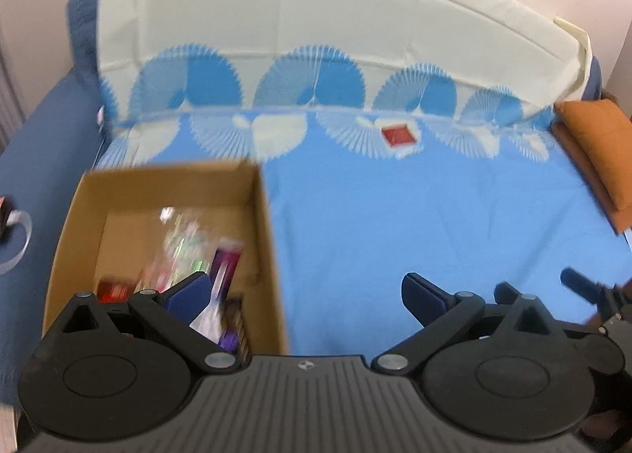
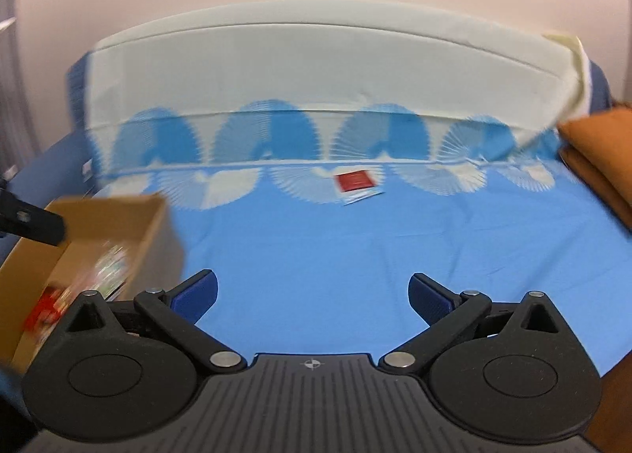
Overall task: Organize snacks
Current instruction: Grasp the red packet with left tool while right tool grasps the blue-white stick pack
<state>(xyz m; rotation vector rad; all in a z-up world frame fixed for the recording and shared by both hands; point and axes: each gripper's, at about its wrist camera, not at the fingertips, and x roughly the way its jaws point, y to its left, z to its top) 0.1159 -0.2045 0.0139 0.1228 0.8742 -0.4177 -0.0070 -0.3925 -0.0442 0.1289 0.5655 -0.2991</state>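
Observation:
A brown cardboard box stands on the blue sheet at the left and holds several snack packets; it also shows in the right wrist view. A red snack packet lies alone on the sheet near the sofa back, also in the right wrist view. My left gripper is open and empty, its left finger over the box's right part. My right gripper is open and empty above the bare sheet, to the right of the box.
The blue patterned sheet covers a dark blue sofa seat and its back. An orange cushion lies at the right edge. The right gripper shows at the left view's right edge.

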